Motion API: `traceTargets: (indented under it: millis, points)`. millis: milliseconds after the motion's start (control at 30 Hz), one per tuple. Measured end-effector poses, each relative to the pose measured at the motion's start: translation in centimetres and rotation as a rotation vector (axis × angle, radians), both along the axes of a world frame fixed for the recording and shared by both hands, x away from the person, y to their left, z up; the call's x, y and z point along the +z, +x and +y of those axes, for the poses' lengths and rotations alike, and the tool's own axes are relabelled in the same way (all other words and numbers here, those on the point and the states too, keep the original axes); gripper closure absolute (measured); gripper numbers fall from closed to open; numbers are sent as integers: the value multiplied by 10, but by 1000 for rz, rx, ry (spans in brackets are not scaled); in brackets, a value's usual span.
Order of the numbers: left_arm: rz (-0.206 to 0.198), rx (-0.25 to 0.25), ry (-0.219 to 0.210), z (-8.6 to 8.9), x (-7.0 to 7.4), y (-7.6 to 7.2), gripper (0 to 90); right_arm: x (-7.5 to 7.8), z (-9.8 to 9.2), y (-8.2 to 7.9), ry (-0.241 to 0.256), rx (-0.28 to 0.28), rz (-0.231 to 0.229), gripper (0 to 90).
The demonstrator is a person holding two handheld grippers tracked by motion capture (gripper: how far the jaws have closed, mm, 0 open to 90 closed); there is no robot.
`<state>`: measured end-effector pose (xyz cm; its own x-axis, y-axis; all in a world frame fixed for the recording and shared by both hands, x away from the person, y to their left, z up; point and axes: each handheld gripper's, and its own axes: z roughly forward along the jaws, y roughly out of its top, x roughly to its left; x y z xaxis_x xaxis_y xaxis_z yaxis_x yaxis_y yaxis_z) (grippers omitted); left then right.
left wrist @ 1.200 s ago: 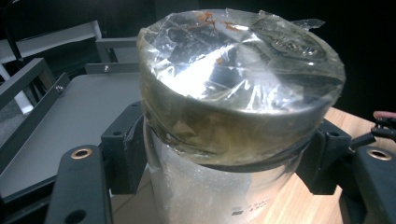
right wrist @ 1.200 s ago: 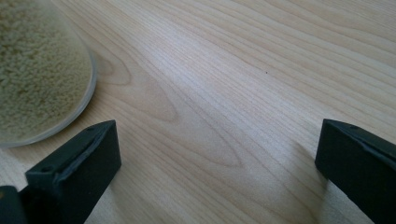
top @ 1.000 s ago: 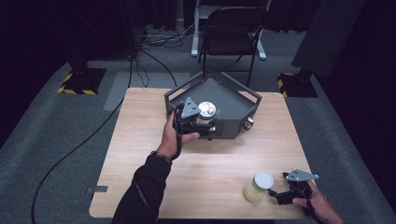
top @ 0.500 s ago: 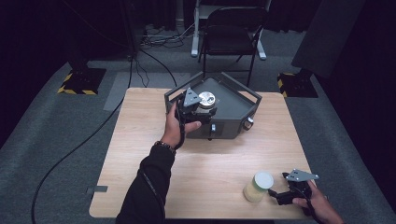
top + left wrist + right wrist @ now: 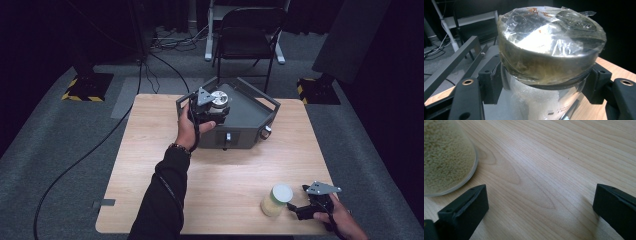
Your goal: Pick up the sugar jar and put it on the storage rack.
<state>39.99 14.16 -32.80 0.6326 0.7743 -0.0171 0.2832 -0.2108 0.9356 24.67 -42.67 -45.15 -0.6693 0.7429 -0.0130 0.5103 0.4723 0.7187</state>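
A clear jar with a metal lid [image 5: 549, 42] wrapped in tape sits between the jaws of my left gripper [image 5: 212, 107], which is shut on it just below the lid. I hold the jar over the left part of a dark grey metal tray-box [image 5: 250, 107] at the table's far side. My right gripper [image 5: 300, 210] lies low near the front right edge, open, with bare wood between its jaws. A second jar [image 5: 276, 200] with a white lid and yellowish grains [image 5: 444, 157] stands just left of it, not touched.
The wooden table [image 5: 150, 165] has free room at left and centre. The tray-box has raised bar rims [image 5: 451, 67] and a knob [image 5: 266, 131] on its front. A folding chair [image 5: 250, 30] and stand bases stand on the carpet beyond.
My left gripper has carried the metal-lidded jar a little farther back and up over the tray-box. The right gripper and the grain jar have stayed put.
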Motion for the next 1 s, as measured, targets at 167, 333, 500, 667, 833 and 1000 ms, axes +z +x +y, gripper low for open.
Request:
traceTargets:
  millis: [167, 333, 500, 667, 833, 1000]
  points:
    - [11, 18, 0, -2, -2, 5, 299, 0, 0, 0, -1, 1, 0, 0]
    - [19, 33, 18, -7, -6, 9, 299, 0, 0, 0, -1, 4, 0, 0]
    - [26, 43, 25, -9, -9, 11, 300, 0, 0, 0, -1, 5, 1, 0]
    - [31, 48, 32, -11, -12, 13, 300, 0, 0, 0, -1, 5, 0, 0]
    - [36, 47, 35, -13, -15, 13, 300, 0, 0, 0, -1, 5, 0, 0]
    - [48, 47, 35, -14, -18, 16, 300, 0, -1, 0, -2, 12, 0, 0]
